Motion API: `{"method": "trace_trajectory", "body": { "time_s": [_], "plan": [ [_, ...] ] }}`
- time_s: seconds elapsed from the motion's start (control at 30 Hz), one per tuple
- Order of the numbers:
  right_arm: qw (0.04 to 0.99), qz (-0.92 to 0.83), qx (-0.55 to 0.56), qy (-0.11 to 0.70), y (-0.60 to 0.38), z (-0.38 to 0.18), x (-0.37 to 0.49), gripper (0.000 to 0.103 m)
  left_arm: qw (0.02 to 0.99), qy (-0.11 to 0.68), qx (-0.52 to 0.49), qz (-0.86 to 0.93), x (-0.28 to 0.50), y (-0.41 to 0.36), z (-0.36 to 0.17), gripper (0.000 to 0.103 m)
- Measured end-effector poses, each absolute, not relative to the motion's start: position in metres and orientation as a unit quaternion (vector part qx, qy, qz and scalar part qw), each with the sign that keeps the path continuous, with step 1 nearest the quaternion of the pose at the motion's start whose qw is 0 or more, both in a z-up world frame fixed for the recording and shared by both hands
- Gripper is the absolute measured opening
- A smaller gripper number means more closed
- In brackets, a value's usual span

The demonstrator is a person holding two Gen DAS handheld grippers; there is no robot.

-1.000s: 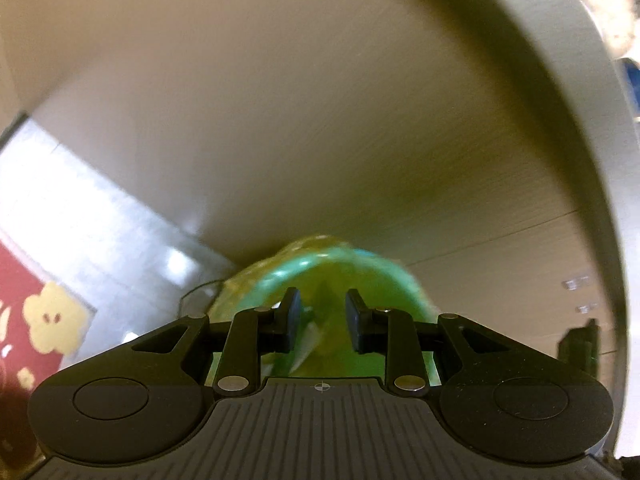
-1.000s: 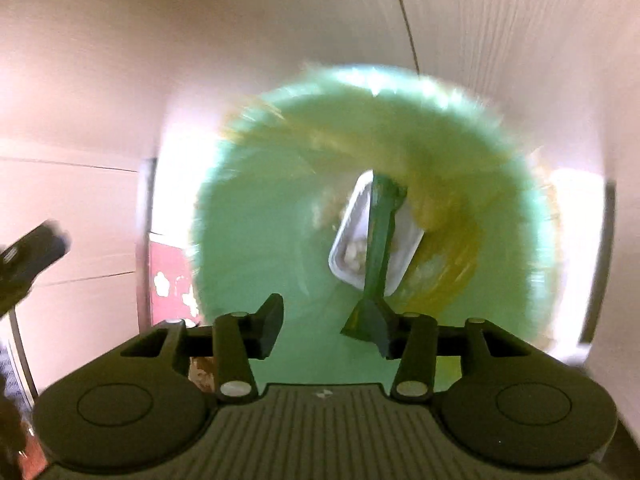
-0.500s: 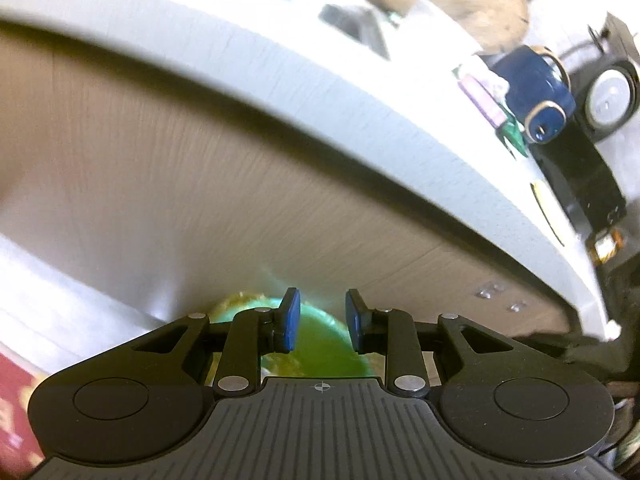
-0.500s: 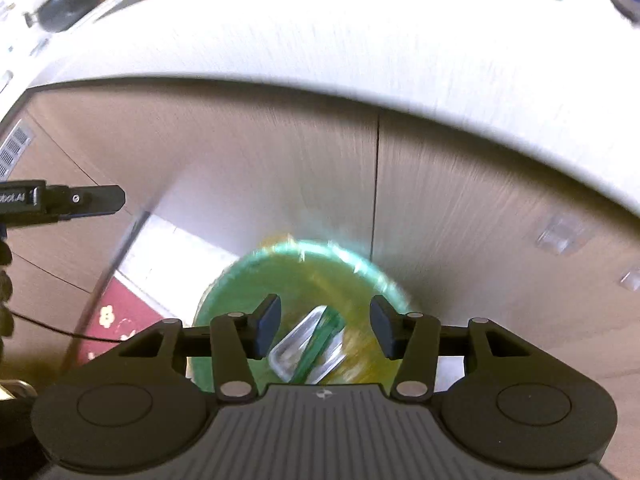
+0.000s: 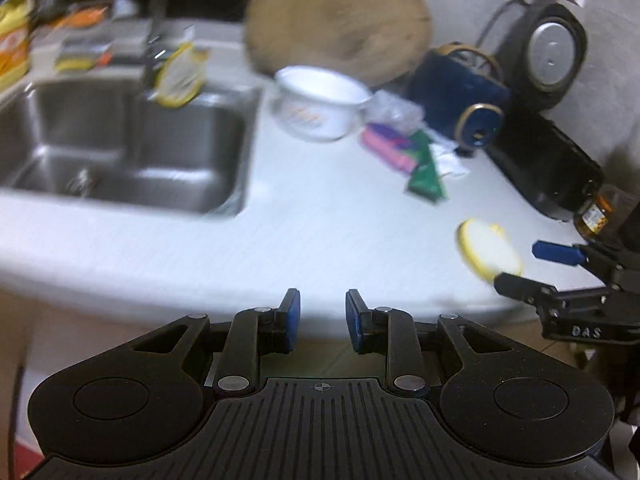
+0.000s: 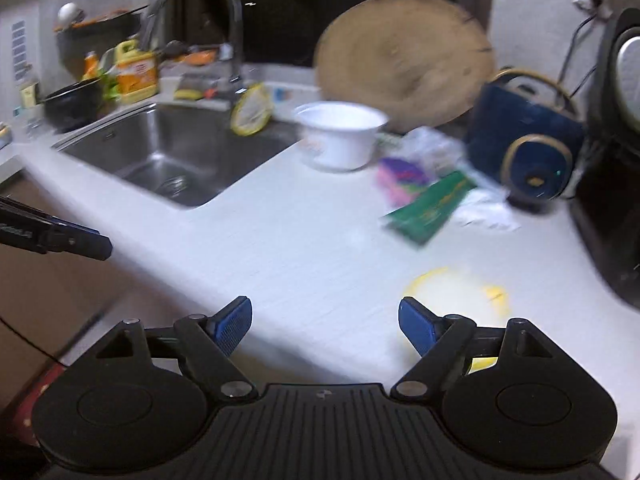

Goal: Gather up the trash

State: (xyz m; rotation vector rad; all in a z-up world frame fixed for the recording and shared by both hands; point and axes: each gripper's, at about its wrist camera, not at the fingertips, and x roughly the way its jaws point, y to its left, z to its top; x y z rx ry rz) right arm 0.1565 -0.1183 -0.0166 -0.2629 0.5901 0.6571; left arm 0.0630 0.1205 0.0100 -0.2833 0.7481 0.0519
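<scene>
My left gripper [image 5: 322, 312] hangs at the white counter's front edge [image 5: 200, 264], open, with nothing between its pads. My right gripper [image 6: 324, 316] is over the counter with its jaws opening and nothing between them. It stands just in front of a yellow-rimmed white lid [image 6: 452, 292] [image 5: 488, 250]. Further back lie a green wrapper [image 6: 430, 204] [image 5: 426, 176], a pink and purple packet [image 6: 402, 180] [image 5: 390, 146] and crumpled clear plastic [image 6: 430, 144]. A white cup [image 6: 340, 136] [image 5: 320, 104] stands behind them.
A steel sink [image 6: 180, 152] [image 5: 120, 140] with a faucet [image 6: 224, 20] fills the left. A round wooden board [image 6: 404, 60] leans at the back. A blue kettle [image 6: 528, 136], a black appliance [image 5: 552, 52] and a dark bottle [image 5: 596, 212] crowd the right.
Both grippers rose from the green-lined bin under the counter to counter height. The green wrapper came out of the right jaws and stayed in the bin; those jaws widened.
</scene>
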Motion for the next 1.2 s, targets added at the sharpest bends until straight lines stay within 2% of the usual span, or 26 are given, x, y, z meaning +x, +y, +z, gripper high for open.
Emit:
{"method": "trace_trajectory", "body": {
  "time_s": [0.17,0.37,0.53,0.9,1.2],
  "plan": [
    [0.917,0.282,-0.115,0.259,-0.154,-0.001,0.219,0.081,0.935,0.337,-0.113,0.011,0.119,0.09,0.031,0.028],
    [0.947,0.216,-0.061,0.229,-0.191,0.016,0.304,0.082,0.951,0.254,-0.175,0.0,0.174,0.094,0.054,0.028],
    [0.939,0.233,-0.014,0.252,-0.191,0.016,0.356,0.082,0.938,0.286,-0.195,0.027,0.224,0.095,0.042,0.028],
    [0.889,0.345,-0.052,0.295,-0.085,-0.013,0.435,0.082,0.906,0.346,-0.234,0.063,0.235,0.098,-0.01,0.028],
    [0.861,0.386,-0.019,0.329,0.016,-0.018,0.479,0.081,0.897,0.329,-0.255,0.144,0.218,0.126,-0.007,0.028]
  ]
}}
